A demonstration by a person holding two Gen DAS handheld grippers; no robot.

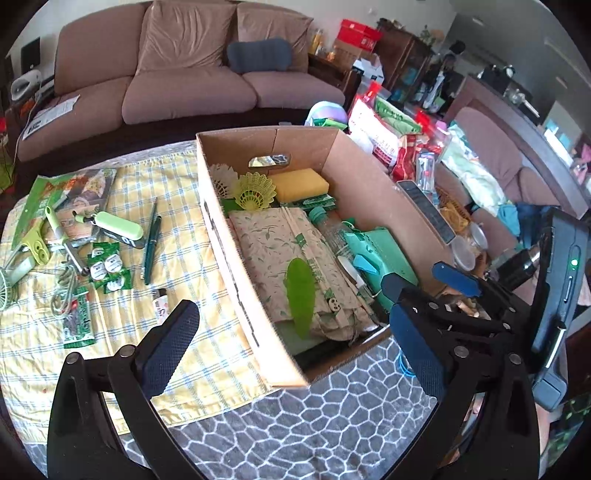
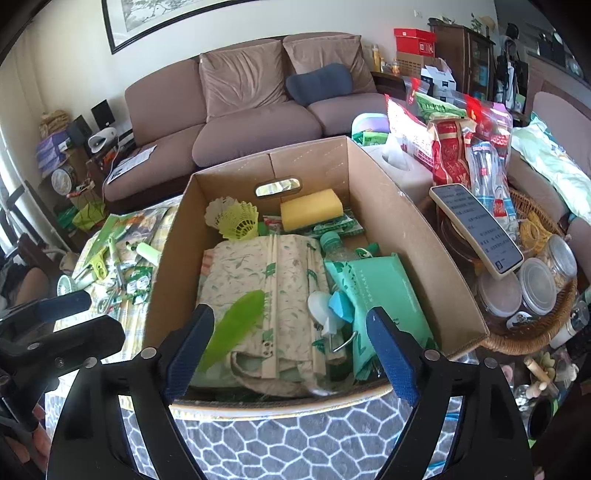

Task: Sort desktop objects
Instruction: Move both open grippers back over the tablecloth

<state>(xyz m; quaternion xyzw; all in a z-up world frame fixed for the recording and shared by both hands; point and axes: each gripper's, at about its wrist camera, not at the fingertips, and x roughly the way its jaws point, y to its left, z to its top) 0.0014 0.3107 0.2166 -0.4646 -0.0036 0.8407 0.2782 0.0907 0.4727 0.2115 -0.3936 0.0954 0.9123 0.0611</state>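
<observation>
Pens [image 1: 152, 243] on checked cloth [image 1: 122, 325] show only left-wrist view.

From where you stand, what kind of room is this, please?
Most likely a home living room: a brown sofa stands behind the cardboard box, a framed picture hangs on the wall, and a wooden cabinet stands in the corner.

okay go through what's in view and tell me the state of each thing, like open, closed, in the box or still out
Box: open-topped, partly filled.
Left gripper: open, holding nothing.
Right gripper: open, holding nothing.
Sponge: in the box.
Shuttlecock: in the box.
Leaf: lying in the box.
Wipes pack: in the box.
Pens: out on the cloth.
Phone: screen lit.
</observation>
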